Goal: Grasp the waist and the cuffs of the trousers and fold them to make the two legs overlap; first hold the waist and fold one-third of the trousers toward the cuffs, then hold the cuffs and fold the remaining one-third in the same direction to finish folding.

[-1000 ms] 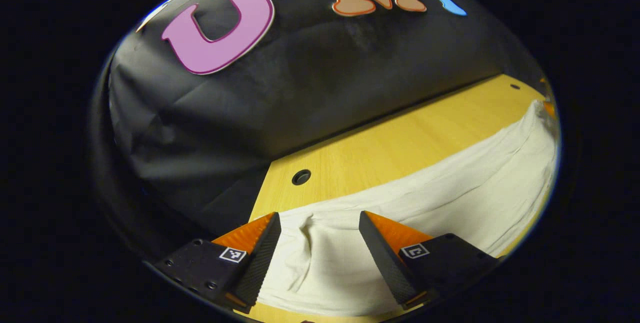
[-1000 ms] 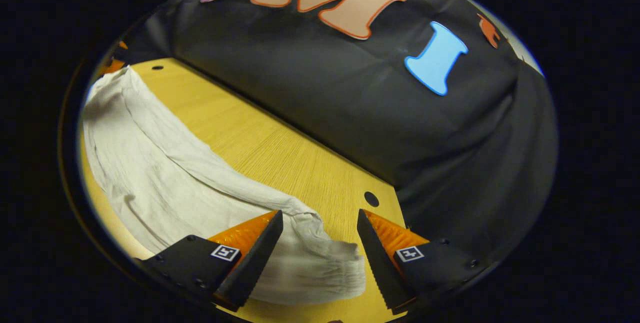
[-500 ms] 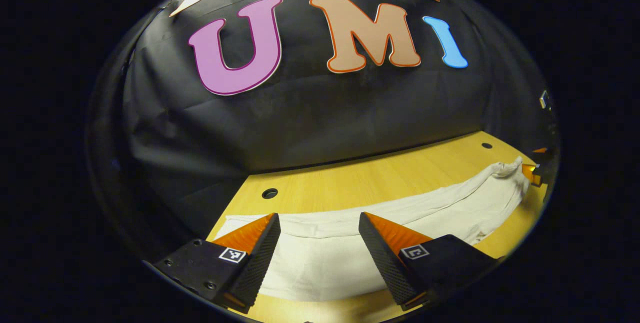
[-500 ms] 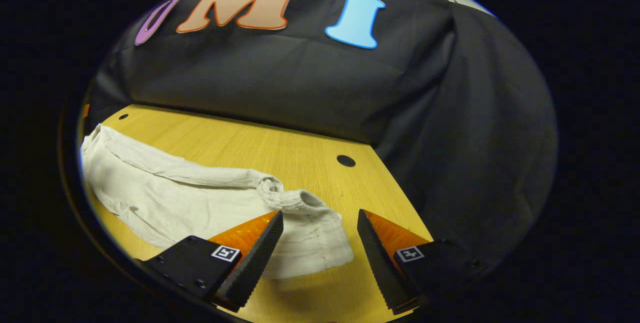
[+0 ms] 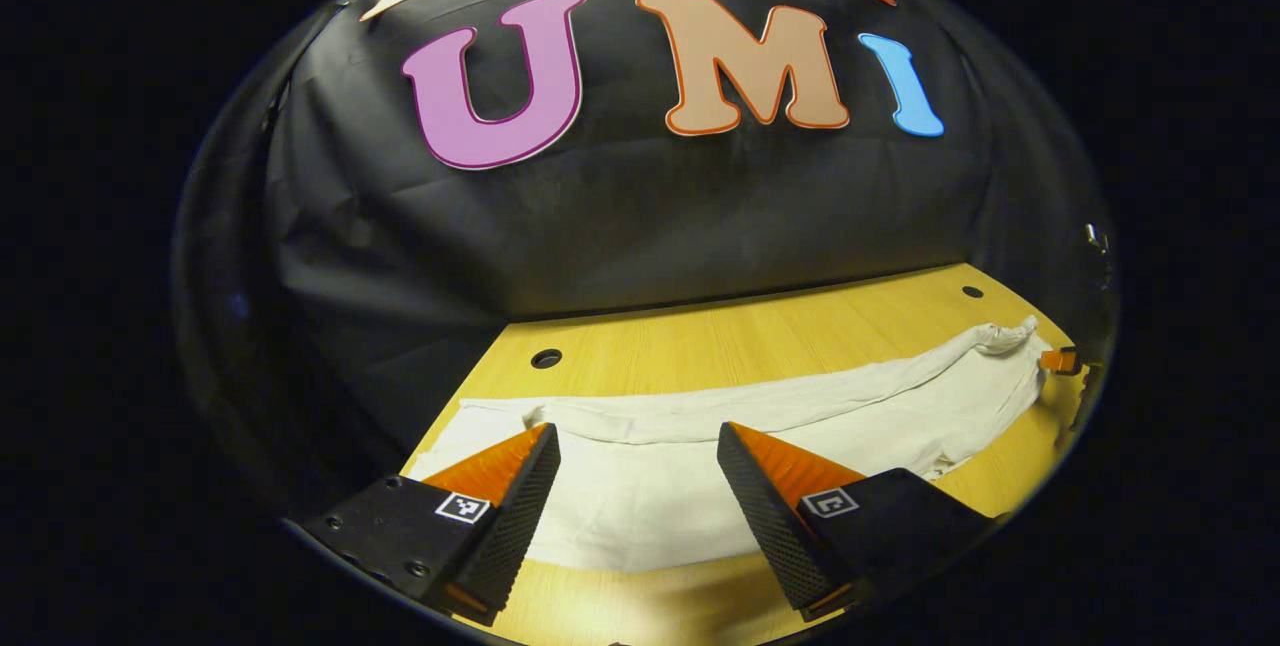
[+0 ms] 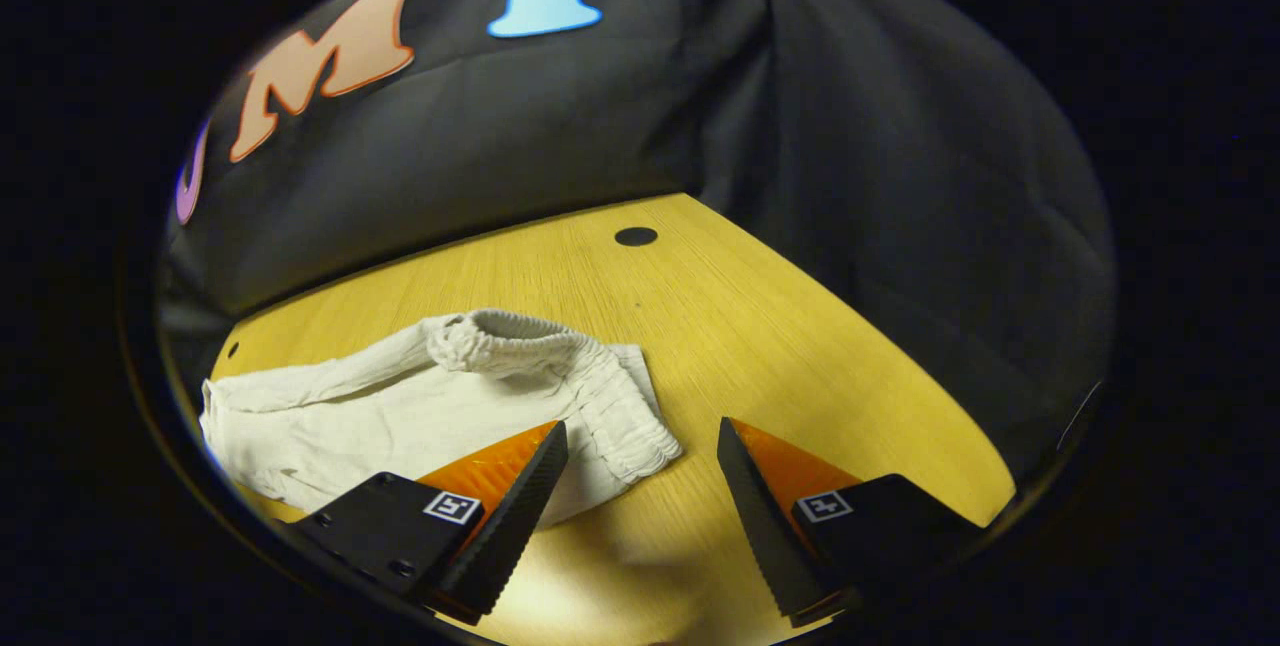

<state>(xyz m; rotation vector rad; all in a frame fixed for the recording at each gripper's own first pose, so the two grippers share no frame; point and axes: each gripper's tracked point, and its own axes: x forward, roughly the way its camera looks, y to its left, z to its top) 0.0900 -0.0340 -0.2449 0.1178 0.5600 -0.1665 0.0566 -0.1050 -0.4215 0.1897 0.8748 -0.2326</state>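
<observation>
The white trousers (image 5: 760, 426) lie as one long strip across the wooden table (image 5: 760, 336), with a raised fold along their far edge. In the left gripper view, my left gripper (image 5: 635, 436) hovers open over the cuff end, holding nothing. The waist end bunches up at the far right, where the right gripper (image 5: 1060, 360) shows small beside it. In the right gripper view, the gathered elastic waist (image 6: 600, 396) lies just left of my open right gripper (image 6: 640, 431). Its left finger is over the cloth and its right finger over bare table (image 6: 800, 326).
Black cloth walls close in the table at the back and sides. Small round holes sit near the table's far corners (image 5: 546, 358) (image 6: 636, 236). Bare wood lies beyond the trousers and to the right of the waist.
Both grippers have drawn back from the trousers and levelled out. The right gripper swung to the right, so the waist now sits left of its gap. The trousers have settled flat.
</observation>
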